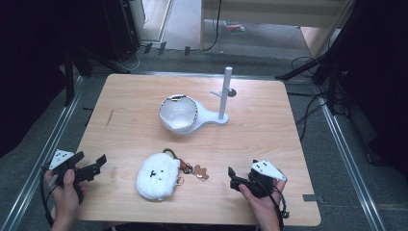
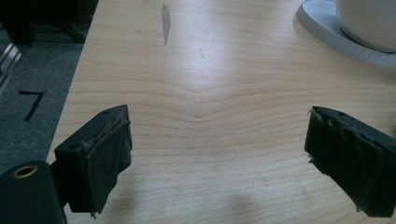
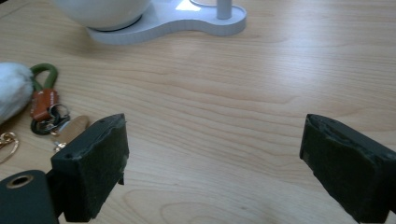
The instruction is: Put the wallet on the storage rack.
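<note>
Plush (image 1: pixel 154 176) flat on table (image 1: pixel 269 134), near the front edge, face up, between the two grippers. Keyring cluster (image 1: pixel 192 169) attached at plush's upper right: green loop (image 1: pixel 169 152), orange tag (image 1: pixel 184 165), small tan charm (image 1: pixel 201 173) trailing right of plush. Same cluster in right gripper view, left side: green loop (image 3: pixel 45 74), orange tag (image 3: pixel 44 103), tan charm (image 3: pixel 74 127), plush edge (image 3: pixel 11 93) at frame border.

Left gripper (image 1: pixel 91 166) left of plush, well apart from it, held in a hand (image 1: pixel 65 192) at the table's front-left corner. Jaws spread wide, nothing between them (bare wood in left gripper view). Pads (image 2: pixel 109 163) just above the surface; contact not clear.

Right gripper (image 1: pixel 235 178) right of plush, just past the tan charm, not touching it. Held in the other hand (image 1: pixel 262 199). Jaws wide apart too, nothing held; pads (image 3: pixel 100 165) over bare wood, left jaw overlapping the charm in view only.

Behind plush, mid-table: white stand (image 1: pixel 211 117) with bowl (image 1: pixel 179 113) at one end and upright post (image 1: pixel 224 94) at the other. Stand base (image 3: pixel 187 21) across top of right gripper view; base rim (image 2: pixel 327 32) in top right of left gripper view.

Dark smudge (image 2: pixel 165 21) on wood, beyond left gripper.
</note>
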